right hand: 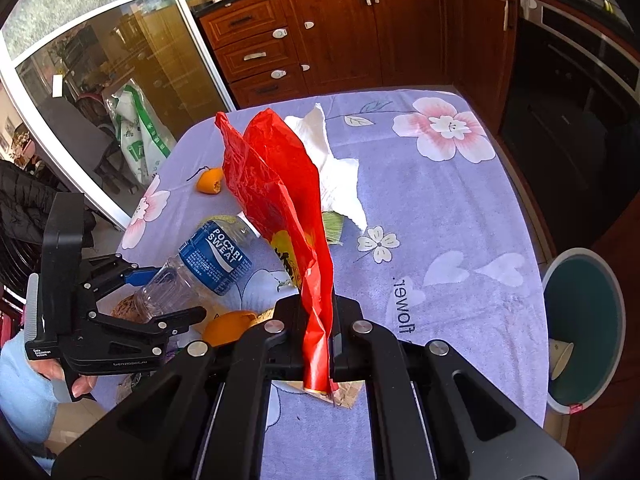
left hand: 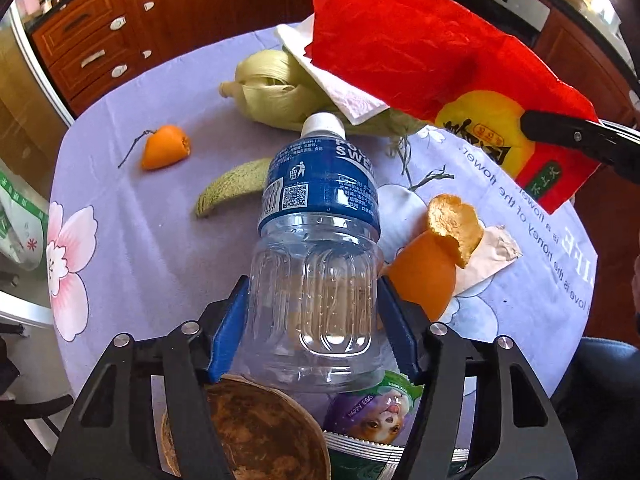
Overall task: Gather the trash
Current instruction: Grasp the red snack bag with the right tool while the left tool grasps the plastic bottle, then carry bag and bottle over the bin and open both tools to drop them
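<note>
Here the left hand-held gripper [left hand: 312, 312] is clamped on a clear plastic bottle [left hand: 316, 240] lying on the purple surface [left hand: 132, 232], orange peel [left hand: 436, 256] just right of it; further right, the right hand-held gripper [right hand: 318, 336] pinches a red bag [right hand: 280, 200] held above the surface, with a bin [right hand: 584, 332] beyond the edge

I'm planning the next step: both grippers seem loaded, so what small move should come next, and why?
Probably swing the right gripper rightward over the bin. It is shut on the red bag, already lifted off the table, and the bin stands open beside the table's right edge. The left gripper can follow with the bottle.
</note>
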Motion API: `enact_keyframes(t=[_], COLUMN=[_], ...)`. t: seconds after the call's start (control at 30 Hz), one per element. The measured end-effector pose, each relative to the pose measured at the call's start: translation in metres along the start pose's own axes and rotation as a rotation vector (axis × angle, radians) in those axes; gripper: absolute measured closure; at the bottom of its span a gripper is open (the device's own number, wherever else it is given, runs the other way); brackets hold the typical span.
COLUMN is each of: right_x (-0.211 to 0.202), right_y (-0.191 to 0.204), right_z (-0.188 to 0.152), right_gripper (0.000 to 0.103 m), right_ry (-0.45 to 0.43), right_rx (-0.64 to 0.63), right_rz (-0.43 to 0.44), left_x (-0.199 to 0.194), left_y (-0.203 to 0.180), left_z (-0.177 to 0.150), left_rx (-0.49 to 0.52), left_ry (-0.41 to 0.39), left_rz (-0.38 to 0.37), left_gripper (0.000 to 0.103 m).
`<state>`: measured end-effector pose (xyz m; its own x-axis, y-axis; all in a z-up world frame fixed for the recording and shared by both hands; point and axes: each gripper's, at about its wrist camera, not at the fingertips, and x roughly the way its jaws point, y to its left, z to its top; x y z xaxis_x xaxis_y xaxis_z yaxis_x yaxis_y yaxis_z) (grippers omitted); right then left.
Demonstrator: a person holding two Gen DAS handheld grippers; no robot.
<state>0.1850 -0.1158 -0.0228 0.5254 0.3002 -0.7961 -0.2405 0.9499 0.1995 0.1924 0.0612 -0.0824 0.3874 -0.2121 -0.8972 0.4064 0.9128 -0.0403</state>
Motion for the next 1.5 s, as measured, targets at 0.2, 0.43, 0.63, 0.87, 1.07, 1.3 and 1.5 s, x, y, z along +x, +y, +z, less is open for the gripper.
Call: enact_keyframes(t=[0.2,0.43,0.63,0.87,1.07,1.3,1.5], right_x=[-0.014,-0.047,-0.080,-0.126,-0.151,-0.145,-0.117], right_y=[0.000,-0.007,-0.028,-0.092,-0.173,-0.253,-0.298], right_z=[-0.001,-0.006,-0.015,-0.034,-0.065,-0.102,-0.115], right_gripper=[0.098,0.098,0.098,0.098,0.098,0.098,0.098], right_ry=[-0.027,-0.087,-0.151,-0.219,-0.223,-0.145,-0.041], right_rx=[0.001,0.015,0.054,0.153,0.275,0.402,0.468], right_rz=[0.012,0.024,0.009,-0.083,-0.199,-0.325,-0.338], left_x=[-0.028,-0.081,-0.109,-0.103,-0.076,-0.023,0.018], left_y=[-0.006,-0.018,-0.052,-0.123,-0.200,-0.279,-0.324], left_z=[-0.003,-0.001,0.011,0.043,0.073,0.103,0.120], left_rx=[-0.026,-0.071,-0.049,0.035,0.132,0.224,0.270], left_ry=[-0.049,-0.160,-0.217,-0.235,-0.206,-0.115,-0.044], left_rz=[0.038,0.064,0.023,-0.060,-0.142,-0.180,-0.203], left_gripper=[0.040,0.040,0.040,0.040,0.040,0.040,0.040])
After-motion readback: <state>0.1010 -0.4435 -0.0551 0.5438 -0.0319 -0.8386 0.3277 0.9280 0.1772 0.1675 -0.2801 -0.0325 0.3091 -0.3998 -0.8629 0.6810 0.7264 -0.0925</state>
